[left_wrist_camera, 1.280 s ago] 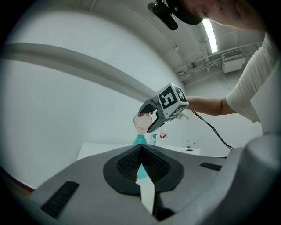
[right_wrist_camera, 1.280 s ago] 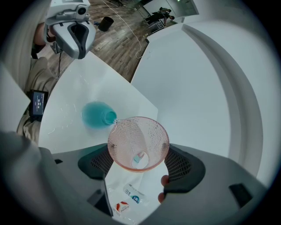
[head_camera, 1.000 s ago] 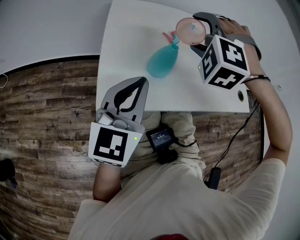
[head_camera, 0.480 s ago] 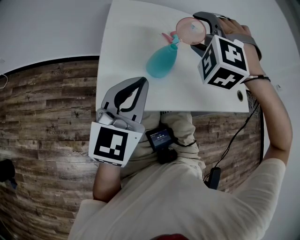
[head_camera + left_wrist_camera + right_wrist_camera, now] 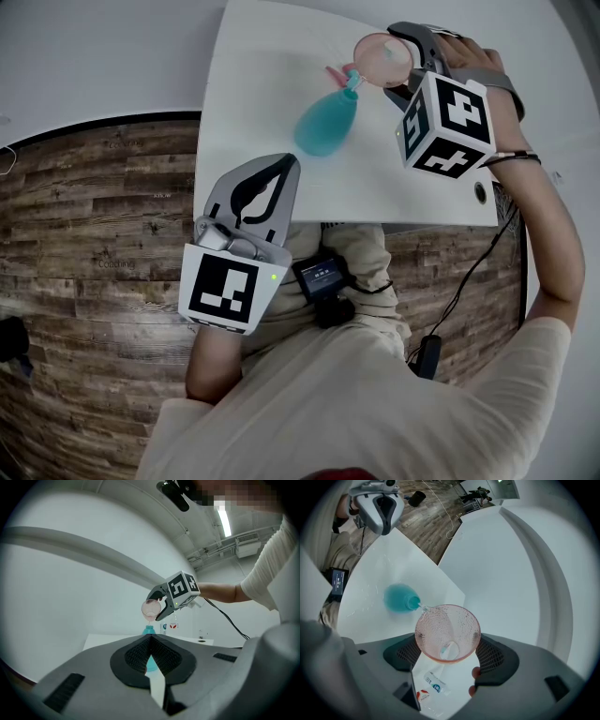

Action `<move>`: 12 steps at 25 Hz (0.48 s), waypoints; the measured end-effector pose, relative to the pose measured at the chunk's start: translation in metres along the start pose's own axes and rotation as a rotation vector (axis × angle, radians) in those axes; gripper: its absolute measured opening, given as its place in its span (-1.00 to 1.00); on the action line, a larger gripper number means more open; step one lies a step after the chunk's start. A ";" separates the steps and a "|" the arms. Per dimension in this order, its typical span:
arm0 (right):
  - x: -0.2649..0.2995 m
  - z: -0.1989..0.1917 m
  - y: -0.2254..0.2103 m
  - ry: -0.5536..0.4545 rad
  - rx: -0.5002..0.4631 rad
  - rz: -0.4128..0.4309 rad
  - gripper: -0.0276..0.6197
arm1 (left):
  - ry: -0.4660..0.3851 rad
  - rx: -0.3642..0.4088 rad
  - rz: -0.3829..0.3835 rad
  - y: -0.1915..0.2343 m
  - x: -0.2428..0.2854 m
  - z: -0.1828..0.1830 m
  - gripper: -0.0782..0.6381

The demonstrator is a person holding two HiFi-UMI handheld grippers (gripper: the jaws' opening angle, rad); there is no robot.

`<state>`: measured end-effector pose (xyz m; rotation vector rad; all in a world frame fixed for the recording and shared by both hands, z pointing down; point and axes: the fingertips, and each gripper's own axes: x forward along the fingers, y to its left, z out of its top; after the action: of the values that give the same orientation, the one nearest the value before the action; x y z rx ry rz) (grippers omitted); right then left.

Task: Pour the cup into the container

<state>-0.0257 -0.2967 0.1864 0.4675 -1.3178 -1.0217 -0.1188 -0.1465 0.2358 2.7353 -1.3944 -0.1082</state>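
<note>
On the white table (image 5: pixel 253 84) stands a teal bottle-shaped container (image 5: pixel 326 127), also in the right gripper view (image 5: pixel 400 598). My right gripper (image 5: pixel 398 67) is shut on a pink textured cup (image 5: pixel 382 60), which is tilted with its lip over the container's mouth. A thin stream of water (image 5: pixel 421 606) runs from the cup (image 5: pixel 447 632) into that mouth. My left gripper (image 5: pixel 284 164) hovers at the table's near edge, shut with nothing in it. Its view shows the cup (image 5: pixel 151 609) above the container's neck (image 5: pixel 149 630).
A pink piece (image 5: pixel 335 72) lies beside the container's neck. Small labelled packets (image 5: pixel 435 685) lie on the table under the cup. A cable hole (image 5: pixel 482 192) sits at the table's near right corner. Wooden floor (image 5: pixel 94 234) lies to the left.
Almost nothing differs: the right gripper and tilted cup have shifted by only a few pixels over the container. The left gripper has stayed still.
</note>
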 end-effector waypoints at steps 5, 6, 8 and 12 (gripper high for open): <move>0.000 0.001 0.000 0.005 -0.010 -0.008 0.23 | -0.001 0.001 -0.001 0.001 0.000 0.000 -0.75; 0.001 0.001 0.000 0.007 -0.011 -0.010 0.23 | -0.001 0.002 -0.001 0.000 0.000 0.000 -0.75; 0.001 0.001 0.000 0.009 -0.014 -0.012 0.23 | -0.002 0.002 -0.002 0.000 -0.001 0.000 -0.75; 0.000 0.000 -0.002 0.012 -0.019 -0.018 0.23 | -0.003 0.003 -0.002 0.000 -0.001 0.002 -0.75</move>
<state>-0.0267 -0.2971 0.1849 0.4711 -1.2940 -1.0446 -0.1194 -0.1459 0.2343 2.7398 -1.3940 -0.1112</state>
